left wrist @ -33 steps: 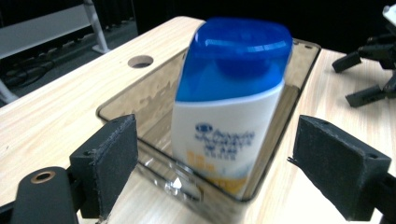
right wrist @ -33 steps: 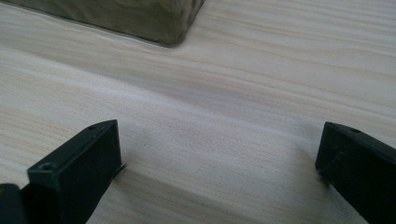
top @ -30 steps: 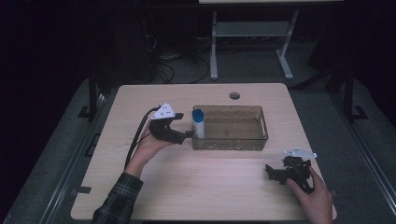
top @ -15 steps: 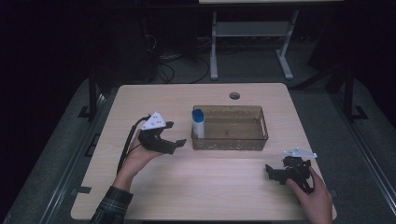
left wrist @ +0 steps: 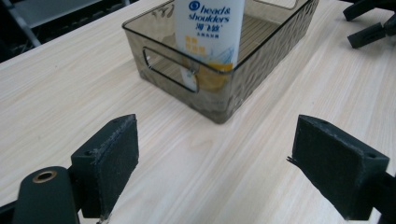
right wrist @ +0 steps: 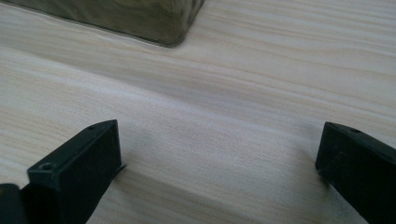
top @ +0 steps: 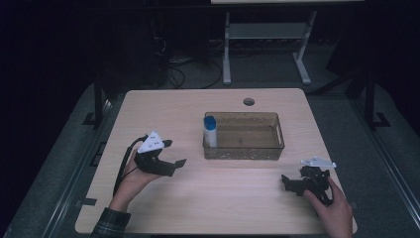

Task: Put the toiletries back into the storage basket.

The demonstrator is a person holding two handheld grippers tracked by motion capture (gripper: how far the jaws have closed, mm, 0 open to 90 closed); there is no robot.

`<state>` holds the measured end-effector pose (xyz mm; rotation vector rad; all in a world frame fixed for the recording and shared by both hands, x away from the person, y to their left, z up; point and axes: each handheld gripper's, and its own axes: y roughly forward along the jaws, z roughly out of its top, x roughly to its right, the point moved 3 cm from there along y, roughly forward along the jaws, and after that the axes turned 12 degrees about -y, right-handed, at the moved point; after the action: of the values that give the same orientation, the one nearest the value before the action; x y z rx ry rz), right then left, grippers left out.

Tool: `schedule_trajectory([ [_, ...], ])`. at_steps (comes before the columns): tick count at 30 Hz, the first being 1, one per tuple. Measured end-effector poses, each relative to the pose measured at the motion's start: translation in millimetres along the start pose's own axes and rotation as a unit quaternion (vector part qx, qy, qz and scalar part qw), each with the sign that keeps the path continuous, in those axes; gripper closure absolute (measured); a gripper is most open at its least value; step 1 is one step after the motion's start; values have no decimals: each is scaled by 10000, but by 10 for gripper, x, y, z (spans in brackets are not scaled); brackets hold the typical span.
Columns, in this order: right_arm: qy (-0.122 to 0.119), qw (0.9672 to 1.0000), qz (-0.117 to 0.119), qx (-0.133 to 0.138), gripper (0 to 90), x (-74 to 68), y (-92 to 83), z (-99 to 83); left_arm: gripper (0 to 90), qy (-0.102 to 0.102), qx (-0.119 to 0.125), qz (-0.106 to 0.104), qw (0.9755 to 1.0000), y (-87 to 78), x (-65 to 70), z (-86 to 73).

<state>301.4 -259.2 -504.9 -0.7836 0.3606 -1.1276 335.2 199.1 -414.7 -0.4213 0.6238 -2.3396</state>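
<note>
As both claws are spread and empty, the upright Head & Shoulders bottle [top: 210,132] in the tinted bin [top: 277,134] lies ahead-right of the nearer left claw [top: 174,153]; the right claw [top: 288,183] sits well apart.

table [top: 198,208]: light wood | on it: smoky clear bin [top: 243,148], centre-right
</note>
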Motion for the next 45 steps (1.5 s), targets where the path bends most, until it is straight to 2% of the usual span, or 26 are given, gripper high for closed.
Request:
schedule_trajectory([
  [10, 0, 10000, 0, 0, 0, 0, 0, 0, 139, -52, 0, 71, 10000, -137, -16, -159],
  [15, 1, 10000, 0, 0, 0, 0, 0, 0, 139, -120, -52, 152, 9998, -205, -37, -290],
  [23, -2, 10000, 0, 1, 0, 0, 0, 0, 140, -215, -245, 335, 9989, -322, -91, -588],
  [34, 2, 10000, 1, -1, 0, -1, 0, 0, 140, -425, -503, 658, 9957, -464, -226, -940],
  [45, 10, 10000, 1, 2, 0, -2, 0, 1, 139, -430, -809, 811, 9925, -448, -294, -1134],
])
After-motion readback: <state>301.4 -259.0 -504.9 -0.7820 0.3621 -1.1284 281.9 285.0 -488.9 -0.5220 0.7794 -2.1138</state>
